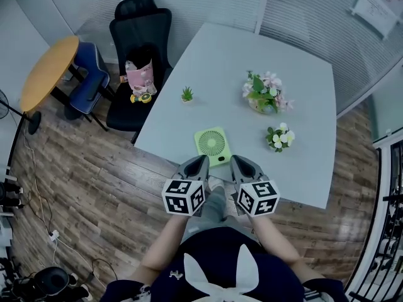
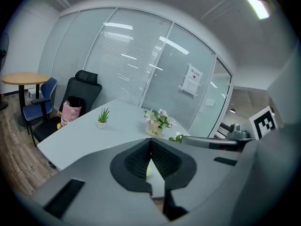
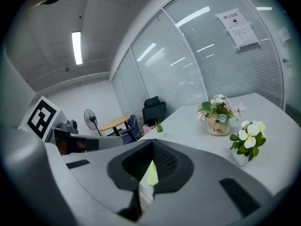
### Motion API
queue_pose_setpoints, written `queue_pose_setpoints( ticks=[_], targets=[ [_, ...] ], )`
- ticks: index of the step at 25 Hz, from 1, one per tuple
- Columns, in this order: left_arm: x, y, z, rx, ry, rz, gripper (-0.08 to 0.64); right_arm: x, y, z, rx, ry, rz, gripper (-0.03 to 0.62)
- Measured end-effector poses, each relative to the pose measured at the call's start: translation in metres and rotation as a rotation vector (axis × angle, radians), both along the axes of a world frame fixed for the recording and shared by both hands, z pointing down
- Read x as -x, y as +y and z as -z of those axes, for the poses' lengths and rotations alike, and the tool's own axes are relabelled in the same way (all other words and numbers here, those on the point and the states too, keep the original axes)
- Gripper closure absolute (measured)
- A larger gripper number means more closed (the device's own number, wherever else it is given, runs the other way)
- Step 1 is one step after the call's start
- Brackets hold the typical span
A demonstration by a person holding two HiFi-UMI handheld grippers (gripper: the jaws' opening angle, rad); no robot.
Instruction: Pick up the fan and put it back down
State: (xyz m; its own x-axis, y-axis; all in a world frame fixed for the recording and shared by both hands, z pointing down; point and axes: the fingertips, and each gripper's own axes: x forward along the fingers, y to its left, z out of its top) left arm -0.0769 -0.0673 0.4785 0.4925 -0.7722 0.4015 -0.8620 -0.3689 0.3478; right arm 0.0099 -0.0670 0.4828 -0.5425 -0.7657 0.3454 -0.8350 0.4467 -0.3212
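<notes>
Light green fan point(image 1: 211, 143) — grey table point(image 1: 252, 49), black chair point(image 1: 141, 24)

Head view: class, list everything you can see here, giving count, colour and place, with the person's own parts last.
Smooth-topped table: one, pale grey, centre.
Square desk fan: one, light green, table's near edge.
Small potted plant: one, green, table's left side.
Bouquet pot: one, pink and white flowers, table's right side.
Small flower pot: one, white blooms, right of the fan.
Office chair: one, black, left of table.
Bag: one, pink, on that chair.
Padded chair: one, blue, far left.
Round wooden table: one, tan, far left.
Left gripper: grey, jaws together, at fan's near edge.
Right gripper: grey, jaws together, alongside.
</notes>
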Motion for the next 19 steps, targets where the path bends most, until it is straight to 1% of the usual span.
queue_pose_setpoints(
  ticks=[8, 19],
  targets=[
    [-0.003, 0.011, 0.010, -0.017, -0.011, -0.014, 0.538, -0.001, 0.010, 0.011, -0.020, -0.025, 0.003, 0.591],
    [-0.002, 0.024, 0.012, -0.029, -0.029, -0.019, 0.538, -0.001, 0.025, 0.016, -0.029, -0.034, 0.008, 0.591]
  ],
)
